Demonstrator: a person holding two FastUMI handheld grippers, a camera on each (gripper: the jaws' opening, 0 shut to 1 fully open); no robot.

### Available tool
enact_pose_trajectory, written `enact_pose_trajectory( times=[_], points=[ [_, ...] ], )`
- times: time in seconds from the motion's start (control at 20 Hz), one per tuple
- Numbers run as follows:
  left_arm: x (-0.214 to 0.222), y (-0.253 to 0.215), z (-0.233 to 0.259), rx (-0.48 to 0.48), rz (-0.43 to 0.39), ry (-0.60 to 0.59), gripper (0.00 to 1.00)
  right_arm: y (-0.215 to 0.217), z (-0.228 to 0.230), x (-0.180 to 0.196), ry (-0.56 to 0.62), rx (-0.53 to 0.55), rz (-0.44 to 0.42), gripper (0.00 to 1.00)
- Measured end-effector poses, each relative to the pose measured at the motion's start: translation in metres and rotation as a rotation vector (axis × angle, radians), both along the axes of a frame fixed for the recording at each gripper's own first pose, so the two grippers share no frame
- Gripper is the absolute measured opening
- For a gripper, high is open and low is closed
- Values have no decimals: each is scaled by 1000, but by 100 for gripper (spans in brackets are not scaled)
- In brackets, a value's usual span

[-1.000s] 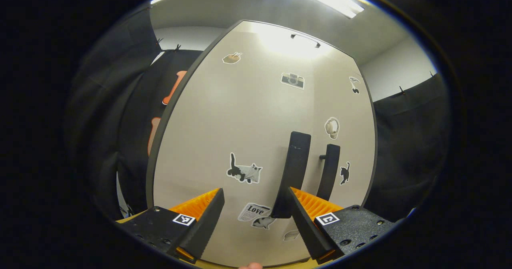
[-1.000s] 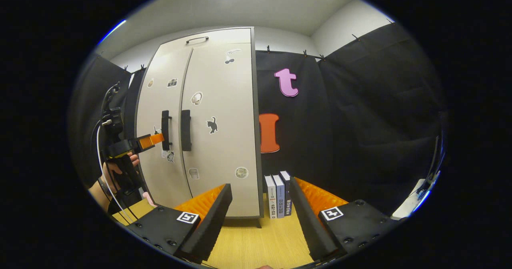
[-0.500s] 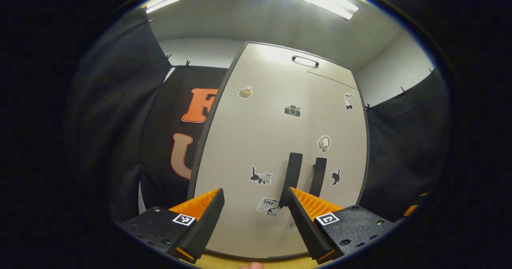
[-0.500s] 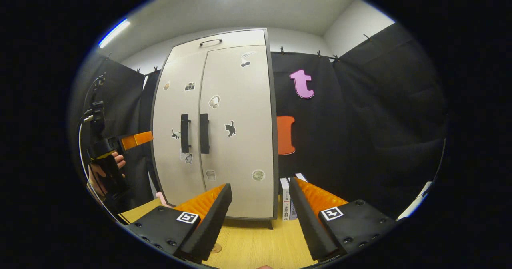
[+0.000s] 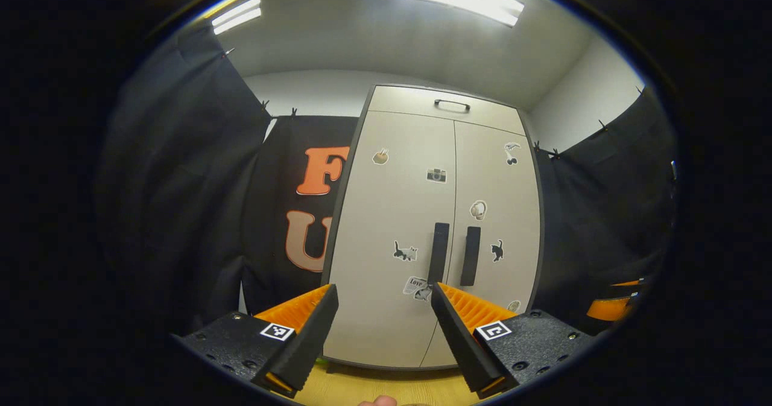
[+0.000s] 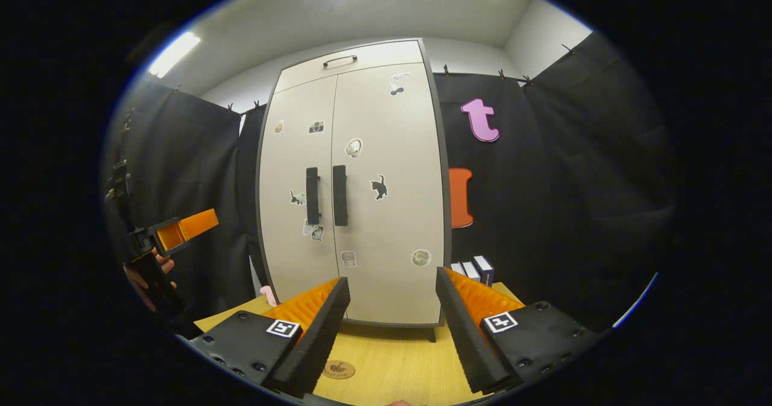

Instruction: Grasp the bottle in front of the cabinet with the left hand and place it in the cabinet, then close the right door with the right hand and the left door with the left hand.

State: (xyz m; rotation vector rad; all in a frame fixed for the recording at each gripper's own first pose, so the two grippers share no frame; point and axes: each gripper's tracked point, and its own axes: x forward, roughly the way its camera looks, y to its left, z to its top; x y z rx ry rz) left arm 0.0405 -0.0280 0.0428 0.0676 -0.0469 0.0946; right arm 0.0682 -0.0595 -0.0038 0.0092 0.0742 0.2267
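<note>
both cabinet [image 5: 416, 261] doors were shut flush, their black handles [image 6: 326, 195] side by side at the centre seam — the bottle sat out of sight behind them. the left tongs [image 5: 381, 339] stood wide and held nothing, well short of the left door [image 5: 392, 243], with free air ahead. the right tongs [image 6: 391, 333] were also wide and held nothing — bare table [image 6: 392, 364] lay between them and the cabinet's bottom edge. books [image 6: 473, 268] stood ahead to their right.

Matt cabinet [image 6: 386, 225] on wood-grain table [image 6: 392, 364].
</note>
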Motion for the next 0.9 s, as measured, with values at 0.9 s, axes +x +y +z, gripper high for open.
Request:
enact_pose_trajectory(
  times=[0.9],
  points=[
    [-23,-30,-13,-18,-15,-19,94,-29,-2,-11,-19,8,-70,95]
  ],
)
